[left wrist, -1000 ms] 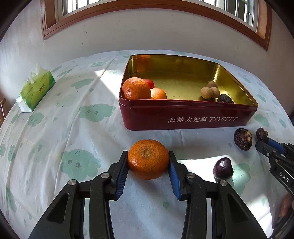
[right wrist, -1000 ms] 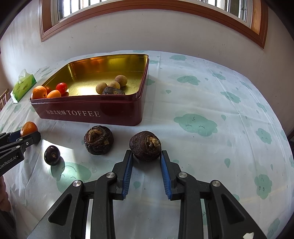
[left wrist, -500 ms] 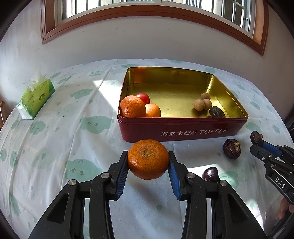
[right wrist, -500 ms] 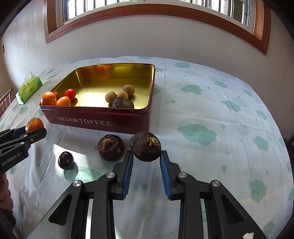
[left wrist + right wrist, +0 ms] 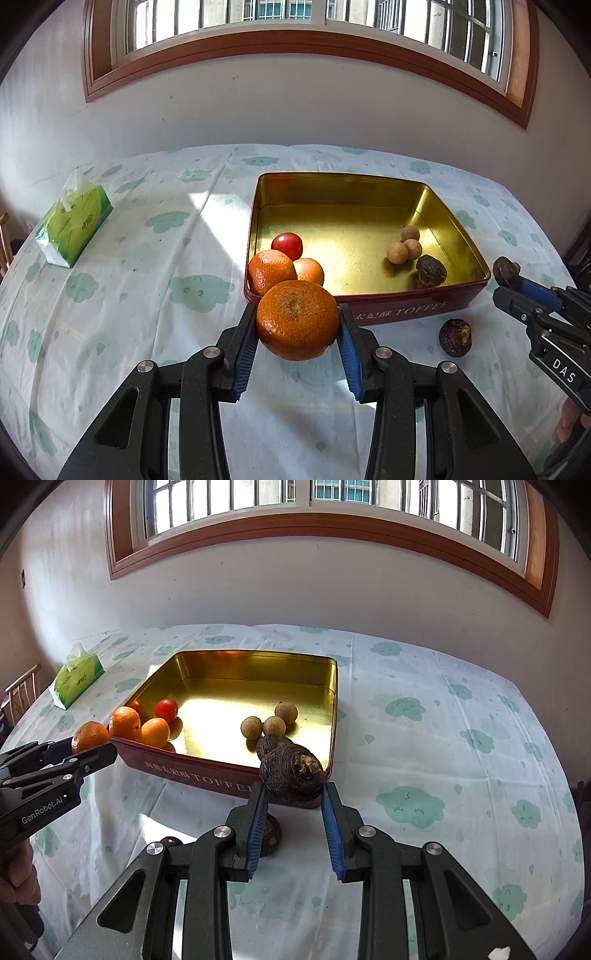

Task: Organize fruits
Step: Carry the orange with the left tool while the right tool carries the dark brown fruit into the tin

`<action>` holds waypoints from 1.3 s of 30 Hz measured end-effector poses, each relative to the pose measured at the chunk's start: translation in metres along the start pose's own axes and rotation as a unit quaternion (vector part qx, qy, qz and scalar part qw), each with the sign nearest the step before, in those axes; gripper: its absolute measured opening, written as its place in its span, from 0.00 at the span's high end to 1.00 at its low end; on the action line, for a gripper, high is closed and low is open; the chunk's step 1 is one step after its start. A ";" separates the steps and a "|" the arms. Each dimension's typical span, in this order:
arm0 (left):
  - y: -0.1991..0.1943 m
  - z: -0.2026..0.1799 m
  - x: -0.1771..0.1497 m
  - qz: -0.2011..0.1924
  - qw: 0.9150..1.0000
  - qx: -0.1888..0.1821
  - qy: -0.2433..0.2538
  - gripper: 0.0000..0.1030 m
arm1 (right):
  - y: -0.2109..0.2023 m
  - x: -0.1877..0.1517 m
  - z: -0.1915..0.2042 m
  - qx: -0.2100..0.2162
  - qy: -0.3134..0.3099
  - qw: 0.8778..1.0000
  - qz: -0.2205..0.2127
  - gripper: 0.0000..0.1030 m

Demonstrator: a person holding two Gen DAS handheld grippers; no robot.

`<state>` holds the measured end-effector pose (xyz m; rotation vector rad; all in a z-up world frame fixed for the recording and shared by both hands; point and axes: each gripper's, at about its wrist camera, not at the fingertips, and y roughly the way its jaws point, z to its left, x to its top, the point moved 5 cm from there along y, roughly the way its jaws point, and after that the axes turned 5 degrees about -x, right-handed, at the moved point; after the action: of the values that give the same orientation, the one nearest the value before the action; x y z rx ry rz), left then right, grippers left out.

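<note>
Pinching a large orange (image 5: 297, 319) between its blue pads, the left gripper (image 5: 297, 332) holds the fruit clear of the tablecloth (image 5: 147, 295), just in front of the near wall of the red toffee tin (image 5: 406, 310). Its jaws are spread only as wide as the orange and angle downward. The right gripper (image 5: 291, 794) clamps a dark, wrinkled fruit (image 5: 291, 771) at its fingertips, also lifted off the cloth, near the tin's front right corner, pointing downward too. Inside the tin lie two oranges (image 5: 271, 272), a red tomato (image 5: 287, 245), three small tan fruits (image 5: 404, 245) and one dark fruit (image 5: 431, 270). Another dark wrinkled fruit (image 5: 455, 337) rests on the cloth before the tin.
</note>
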<state>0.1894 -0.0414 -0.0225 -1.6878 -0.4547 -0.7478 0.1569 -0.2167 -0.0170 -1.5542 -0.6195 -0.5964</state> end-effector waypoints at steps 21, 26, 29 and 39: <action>0.045 -0.014 0.045 -0.001 0.999 0.015 0.036 0.59 | 0.059 0.032 0.022 0.020 -0.023 0.999 0.032 0.74; 0.062 -0.011 0.045 0.017 1.000 0.007 0.024 0.59 | 0.070 0.035 0.024 0.019 -0.029 0.999 0.038 0.74; 0.069 -0.008 0.044 0.023 0.999 0.010 0.022 0.59 | 0.076 0.036 0.024 0.018 -0.030 0.999 0.042 0.74; 0.077 -0.005 0.043 0.023 0.999 0.023 0.026 0.59 | 0.086 0.038 0.029 0.025 -0.028 0.998 0.046 0.73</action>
<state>0.2691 -0.0688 -0.0474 -1.6273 -0.3929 -0.7411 0.2443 -0.1917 -0.0543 -1.5470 -0.5973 -0.4663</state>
